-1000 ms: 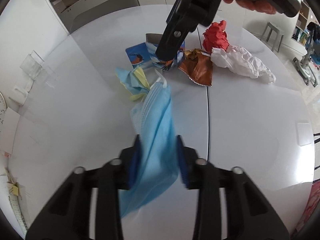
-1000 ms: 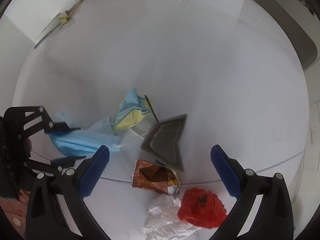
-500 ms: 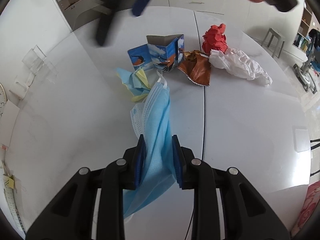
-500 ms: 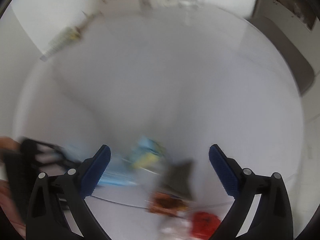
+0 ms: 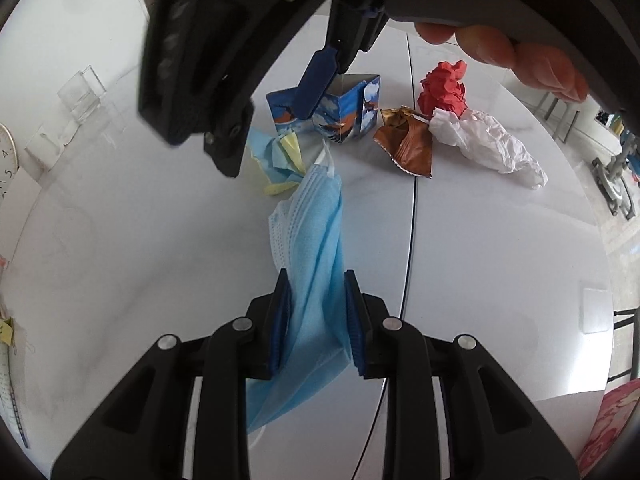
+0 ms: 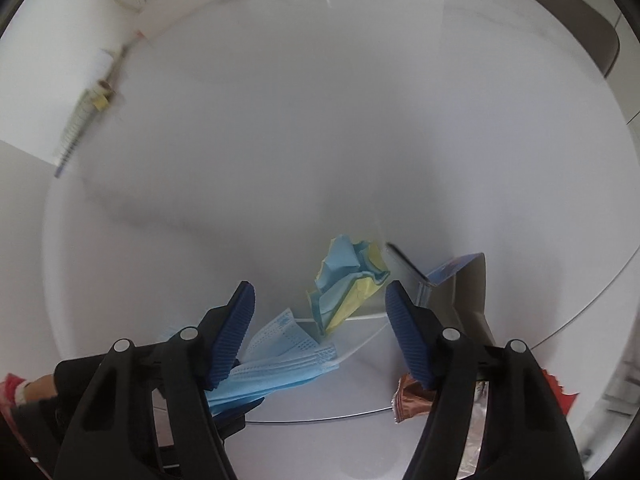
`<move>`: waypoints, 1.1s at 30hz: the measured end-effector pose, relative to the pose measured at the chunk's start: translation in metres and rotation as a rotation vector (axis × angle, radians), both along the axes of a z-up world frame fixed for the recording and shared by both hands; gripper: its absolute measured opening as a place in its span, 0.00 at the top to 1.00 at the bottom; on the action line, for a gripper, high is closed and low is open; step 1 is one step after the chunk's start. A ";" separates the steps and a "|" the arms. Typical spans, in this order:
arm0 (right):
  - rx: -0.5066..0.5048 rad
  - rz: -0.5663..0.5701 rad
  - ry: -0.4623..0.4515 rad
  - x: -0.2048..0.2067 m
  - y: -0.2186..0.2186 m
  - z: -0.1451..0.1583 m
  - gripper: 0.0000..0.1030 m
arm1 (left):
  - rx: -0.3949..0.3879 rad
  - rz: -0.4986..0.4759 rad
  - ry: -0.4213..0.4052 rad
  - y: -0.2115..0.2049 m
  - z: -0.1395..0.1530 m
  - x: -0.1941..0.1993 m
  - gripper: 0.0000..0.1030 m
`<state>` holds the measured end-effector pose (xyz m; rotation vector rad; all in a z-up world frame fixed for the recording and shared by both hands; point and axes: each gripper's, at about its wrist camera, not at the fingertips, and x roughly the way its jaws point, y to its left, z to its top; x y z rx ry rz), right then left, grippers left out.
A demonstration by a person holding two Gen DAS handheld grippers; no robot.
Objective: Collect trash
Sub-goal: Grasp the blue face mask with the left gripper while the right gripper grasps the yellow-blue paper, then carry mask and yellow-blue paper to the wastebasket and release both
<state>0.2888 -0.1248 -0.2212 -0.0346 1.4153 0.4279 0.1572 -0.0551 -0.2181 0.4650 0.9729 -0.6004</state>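
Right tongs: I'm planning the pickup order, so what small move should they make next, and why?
Probably lower the right tongs a little and finish closing on the crumpled blue-and-yellow paper wad. Their jaws have just been closing, the wad lies between them unpinched, and the left tongs already clamp the pale blue pleated face mask.

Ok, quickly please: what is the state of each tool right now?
Left tool: shut on the blue face mask.
Right tool: open, jaws just been closing, holding nothing; crumpled blue-yellow paper between them.
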 end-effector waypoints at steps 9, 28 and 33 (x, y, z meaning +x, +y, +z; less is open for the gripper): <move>-0.073 -0.077 0.022 0.002 0.016 -0.017 0.34 | -0.021 0.025 -0.004 0.003 -0.001 0.000 0.75; 0.098 -0.100 -0.081 0.000 0.029 0.024 0.67 | -0.121 0.116 -0.050 0.035 0.029 -0.020 0.88; 0.206 -0.148 -0.176 -0.026 0.003 0.074 0.67 | -0.137 0.158 -0.098 0.057 0.069 -0.041 0.88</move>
